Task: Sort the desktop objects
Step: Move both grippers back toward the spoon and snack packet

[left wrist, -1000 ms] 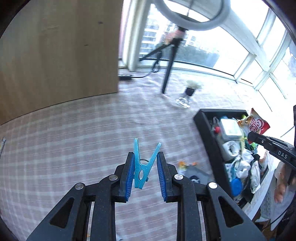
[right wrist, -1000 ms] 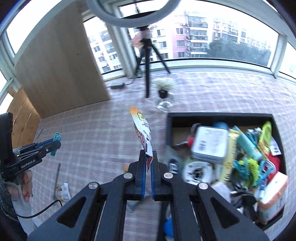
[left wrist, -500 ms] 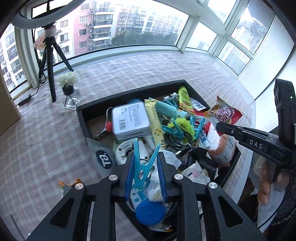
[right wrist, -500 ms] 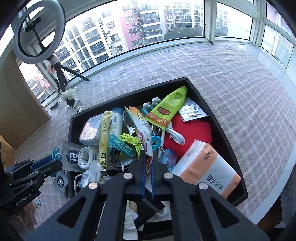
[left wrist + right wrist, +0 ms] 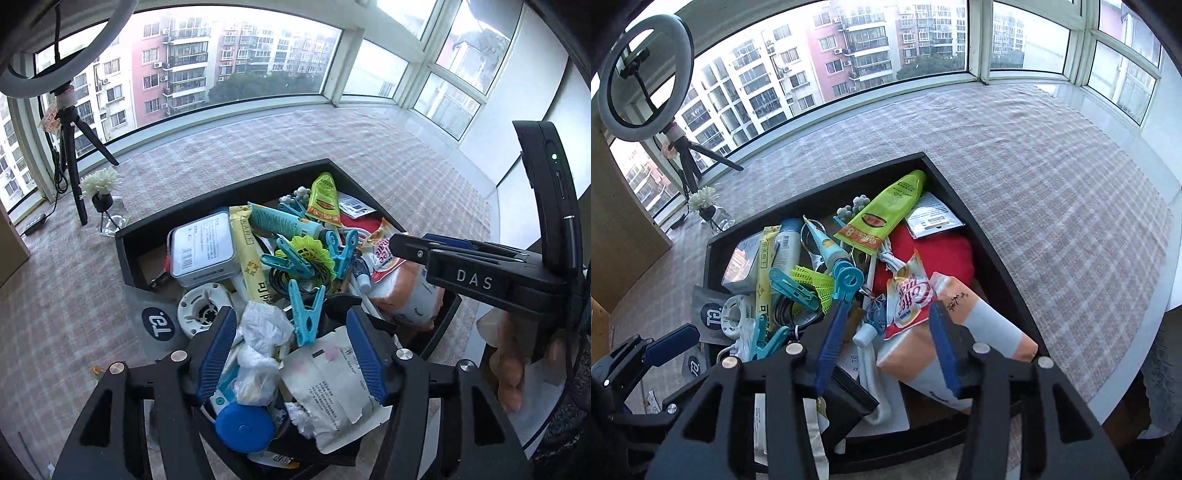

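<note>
A: Both grippers hang over the black tray (image 5: 129, 254) on the checked surface (image 5: 1052, 192), and it is packed full.

B: Left gripper (image 5: 291, 350) first: its fingers have just been opening and now stand spread, blue pads clear of everything. The blue clothespin (image 5: 306, 314) lies loose between them on the pile, beside a crumpled plastic bag (image 5: 258, 332).

A: And the right gripper (image 5: 882, 347)?

B: Same story, its fingers have just been opening and sit well apart. The red-and-white coffee sachet (image 5: 910, 295) rests in the tray between them, lying against an orange tissue pack (image 5: 964, 328), neither pad touching it.

A: A green tube (image 5: 886, 214) lies toward the tray's far corner, with a metal tin (image 5: 201, 251) on the left side.
</note>
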`<state>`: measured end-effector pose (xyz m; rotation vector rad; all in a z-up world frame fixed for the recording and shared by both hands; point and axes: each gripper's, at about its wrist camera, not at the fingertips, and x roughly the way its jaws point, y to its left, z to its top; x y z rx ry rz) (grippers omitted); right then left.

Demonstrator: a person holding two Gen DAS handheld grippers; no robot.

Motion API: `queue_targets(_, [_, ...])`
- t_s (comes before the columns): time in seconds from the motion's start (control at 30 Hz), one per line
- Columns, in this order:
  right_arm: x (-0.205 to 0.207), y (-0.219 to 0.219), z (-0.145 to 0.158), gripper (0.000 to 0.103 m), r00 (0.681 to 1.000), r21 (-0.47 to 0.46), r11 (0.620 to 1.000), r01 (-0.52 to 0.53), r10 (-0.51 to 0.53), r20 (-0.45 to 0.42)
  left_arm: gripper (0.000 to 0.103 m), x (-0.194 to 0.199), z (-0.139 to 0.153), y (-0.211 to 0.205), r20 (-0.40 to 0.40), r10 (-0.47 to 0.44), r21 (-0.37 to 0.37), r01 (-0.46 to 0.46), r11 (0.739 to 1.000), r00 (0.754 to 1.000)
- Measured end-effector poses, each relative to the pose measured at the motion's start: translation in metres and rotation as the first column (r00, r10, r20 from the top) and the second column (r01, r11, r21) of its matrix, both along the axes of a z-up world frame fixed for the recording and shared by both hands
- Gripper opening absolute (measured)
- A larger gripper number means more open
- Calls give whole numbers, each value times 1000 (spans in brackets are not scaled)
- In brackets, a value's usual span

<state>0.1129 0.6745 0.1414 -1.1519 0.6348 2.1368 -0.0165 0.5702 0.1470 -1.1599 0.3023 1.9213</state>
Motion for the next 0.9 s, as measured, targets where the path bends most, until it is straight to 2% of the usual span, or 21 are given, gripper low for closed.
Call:
queue_targets(0.23, [-13,-34,18,46,997,7,998,-70,70,-42,59,-24,1,-67,5,97,-29,-97,995,995])
queue_targets(0.33, [-27,-63,25,46,989,3,990,-138,138,-58,59,-35,0,-111,-11,143,-57,-143,988,990])
queue_targets(0.43, [-46,-99,29,46,975,5,976,-216,216,-58,58,-48,-7,-165,8,195,-89,-194,977,981])
queue_targets(0.63, [-81,-189,27,46,930,-14,931,-364,363,-60,57,-73,-31,-285,28,328,-154,-320,935,944])
queue_targets(0.73, [-95,-234,18,46,910,-23,912,-410,407,-84,55,-79,-50,-344,53,408,-182,-393,901,911])
queue_targets(0.8, [-104,-262,9,46,900,-32,903,-428,423,-102,52,-81,-64,-376,79,457,-194,-436,879,886])
queue_targets(0.9, [-120,-307,-12,46,871,-89,868,-489,480,-107,51,-77,-84,-406,73,486,-234,-459,857,871])
